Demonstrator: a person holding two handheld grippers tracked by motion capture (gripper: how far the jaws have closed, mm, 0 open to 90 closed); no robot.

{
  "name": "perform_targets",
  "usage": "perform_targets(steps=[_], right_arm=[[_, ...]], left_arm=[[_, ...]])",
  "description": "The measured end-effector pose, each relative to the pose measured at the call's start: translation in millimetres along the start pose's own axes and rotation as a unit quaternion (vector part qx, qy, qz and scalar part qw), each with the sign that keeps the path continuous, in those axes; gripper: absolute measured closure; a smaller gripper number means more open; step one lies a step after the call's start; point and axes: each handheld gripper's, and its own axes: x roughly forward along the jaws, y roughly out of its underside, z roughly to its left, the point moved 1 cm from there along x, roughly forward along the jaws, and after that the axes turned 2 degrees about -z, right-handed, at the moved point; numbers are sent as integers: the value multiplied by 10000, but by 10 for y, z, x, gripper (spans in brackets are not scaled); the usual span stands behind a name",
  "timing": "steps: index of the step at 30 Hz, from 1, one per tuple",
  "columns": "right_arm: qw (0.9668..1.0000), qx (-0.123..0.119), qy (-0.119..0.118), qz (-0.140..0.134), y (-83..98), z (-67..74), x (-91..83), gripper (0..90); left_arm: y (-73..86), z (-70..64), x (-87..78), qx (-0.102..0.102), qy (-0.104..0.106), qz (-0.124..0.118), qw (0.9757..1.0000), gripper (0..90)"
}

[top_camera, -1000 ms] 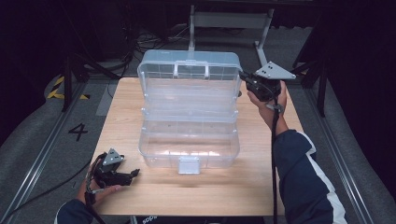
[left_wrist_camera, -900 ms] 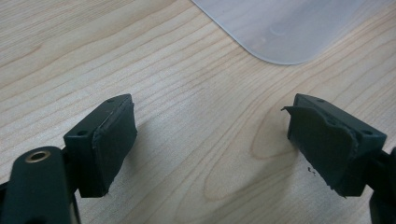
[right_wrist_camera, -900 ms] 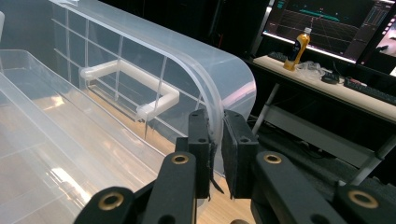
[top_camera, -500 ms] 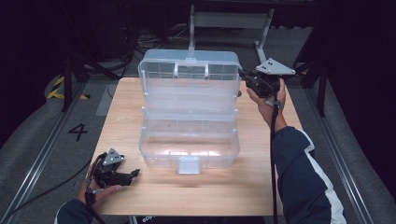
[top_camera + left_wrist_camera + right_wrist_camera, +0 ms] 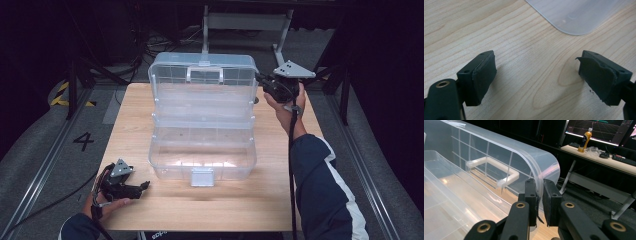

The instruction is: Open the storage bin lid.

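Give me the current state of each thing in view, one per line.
Clear plastic storage box: open, resting on the table.
Box lid: raised upright, its edge pinched by the right gripper.
Front latch: unfastened, hanging at the front wall.
Right gripper: shut on the lid's rim.
Left gripper: open, holding nothing, low over the wooden table.

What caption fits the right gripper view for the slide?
Right gripper shut on the rim of the clear storage box's open lid, white handle beyond.
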Motion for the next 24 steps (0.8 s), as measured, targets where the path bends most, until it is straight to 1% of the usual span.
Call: perform_targets(steps=[7,9,14,15,16,18,19,24], right_arm=[[10000,63,-23,61,-13,-38,59,834],[10000,38,-9,57,-11,-39,73,834],[9999,132,-8,49,2,-75,128,834],[9999,140,-3,56,4,-82,141,834],[9999,133,3,83,0,-92,163,834],[9998,163,1,99,-2,-108,191,833],[9998,180,-1,116,-1,-113,203,833],[9996,214,26,174,2,-140,274,832]], left_arm=[[0,-1,-2,-3,8,14,10000,150],[0,-2,-2,-5,11,12,10000,151],[0,-2,3,-10,3,-8,10000,150],[-6,9,3,70,-23,-4,10000,150],[-5,-1,8,-6,13,0,10000,149],[-10,1,15,-3,19,-13,10000,147],[-14,10,15,61,-5,-6,10000,147],[-19,13,19,78,2,-14,10000,147]])
